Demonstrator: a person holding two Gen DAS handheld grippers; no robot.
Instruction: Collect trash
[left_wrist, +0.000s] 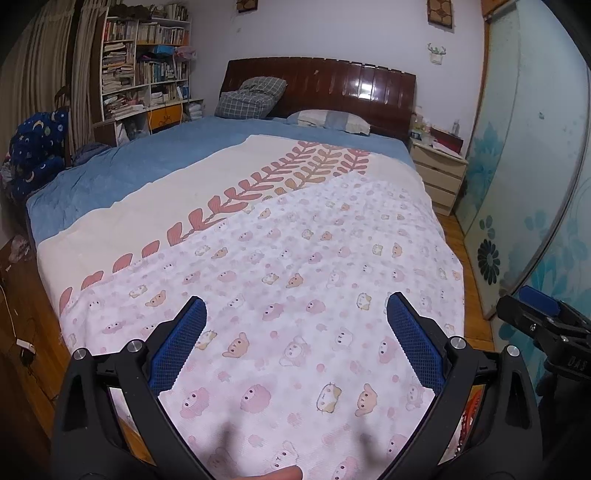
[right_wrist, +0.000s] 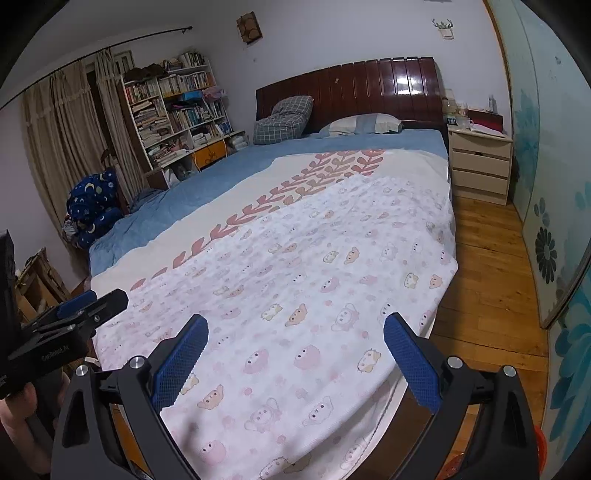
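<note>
Since no trash shows on the bed (left_wrist: 110, 173) or floor (right_wrist: 480, 258), how it will handle can't be judged, likely light and crushable, best pinched at an edge; left claw (left_wrist: 295, 314) and right claw (right_wrist: 295, 334) both gape wide, empty.

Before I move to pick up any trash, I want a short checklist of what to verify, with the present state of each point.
1. Left hand-held gripper open and holding nothing: ok.
2. Right hand-held gripper open and holding nothing: ok.
3. The two grippers apart from each other, not touching: ok.
4. Trash found on the animal-print blanket: not ok, none shows on it.
5. Trash on the nightstand: cannot tell, the small items on top are too far to identify.
6. A bin or bag ready for the trash: cannot tell, none clearly shows in either view.
</note>
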